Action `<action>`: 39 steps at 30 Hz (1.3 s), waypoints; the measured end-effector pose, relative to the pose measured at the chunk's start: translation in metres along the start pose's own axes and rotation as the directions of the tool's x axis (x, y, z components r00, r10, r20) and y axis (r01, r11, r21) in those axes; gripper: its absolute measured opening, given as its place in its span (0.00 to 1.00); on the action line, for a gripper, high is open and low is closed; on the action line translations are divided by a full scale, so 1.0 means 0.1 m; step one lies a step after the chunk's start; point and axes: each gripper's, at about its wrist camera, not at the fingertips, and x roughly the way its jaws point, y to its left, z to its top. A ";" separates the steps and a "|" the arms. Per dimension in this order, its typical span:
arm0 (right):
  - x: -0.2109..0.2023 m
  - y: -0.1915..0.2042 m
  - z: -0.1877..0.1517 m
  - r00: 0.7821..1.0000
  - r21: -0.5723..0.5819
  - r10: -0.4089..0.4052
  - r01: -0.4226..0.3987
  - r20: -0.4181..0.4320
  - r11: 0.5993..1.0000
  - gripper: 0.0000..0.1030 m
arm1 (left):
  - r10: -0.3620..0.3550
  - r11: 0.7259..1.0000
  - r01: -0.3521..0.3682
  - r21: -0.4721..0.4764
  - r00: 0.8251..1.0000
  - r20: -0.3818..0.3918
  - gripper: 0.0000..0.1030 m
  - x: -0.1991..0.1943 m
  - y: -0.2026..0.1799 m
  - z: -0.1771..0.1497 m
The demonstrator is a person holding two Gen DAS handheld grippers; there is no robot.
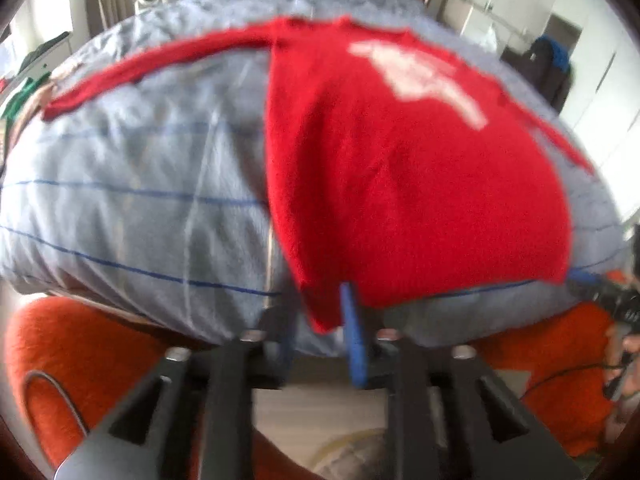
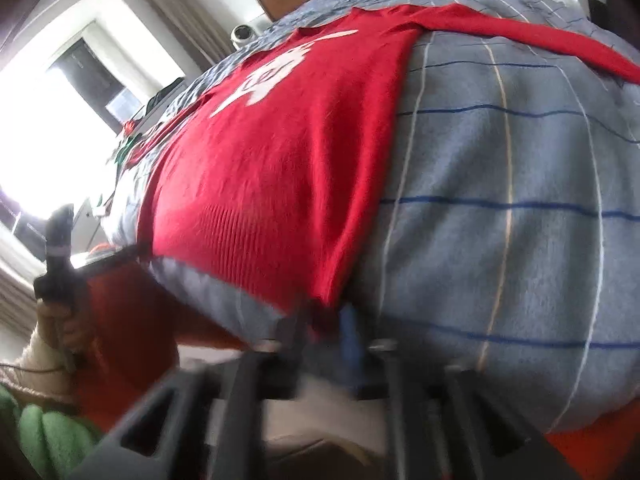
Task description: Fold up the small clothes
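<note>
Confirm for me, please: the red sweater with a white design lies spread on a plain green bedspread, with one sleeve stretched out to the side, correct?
Not quite: the bedspread is grey-blue with blue and white lines, not plain green, as the right wrist view shows. The red sweater with its white design does lie spread on it, one sleeve stretched sideways.

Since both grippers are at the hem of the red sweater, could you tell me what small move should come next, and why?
Probably close both grippers on the hem. The red sweater lies flat on the blanket, and each bottom corner sits between the fingers of the left gripper and right gripper, ready to be lifted and folded upward.
</note>
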 end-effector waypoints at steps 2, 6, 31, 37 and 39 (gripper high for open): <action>-0.16 0.02 0.00 0.999 -0.031 -0.021 0.022 0.036 0.999 0.63 | -0.057 0.998 0.059 -0.033 0.997 0.060 0.56 -0.33 0.01 0.13; -0.60 0.03 0.17 0.974 -0.093 -0.137 0.156 0.182 0.983 0.66 | -0.229 0.965 0.249 -0.087 0.954 0.194 0.89 -1.00 0.02 0.48; -0.06 -0.88 0.88 0.792 0.173 -0.460 0.428 0.401 0.887 0.83 | 0.188 0.975 -0.143 -0.170 0.939 0.288 0.99 0.85 0.79 1.20; -0.05 -0.93 0.81 0.783 0.189 -0.457 0.418 0.421 0.889 0.85 | 0.214 0.974 -0.186 -0.132 0.946 0.243 1.00 0.85 0.72 1.13; -0.04 -0.94 0.80 0.782 0.187 -0.458 0.419 0.422 0.889 0.85 | 0.219 0.972 -0.190 -0.139 0.949 0.229 1.00 0.88 0.73 1.13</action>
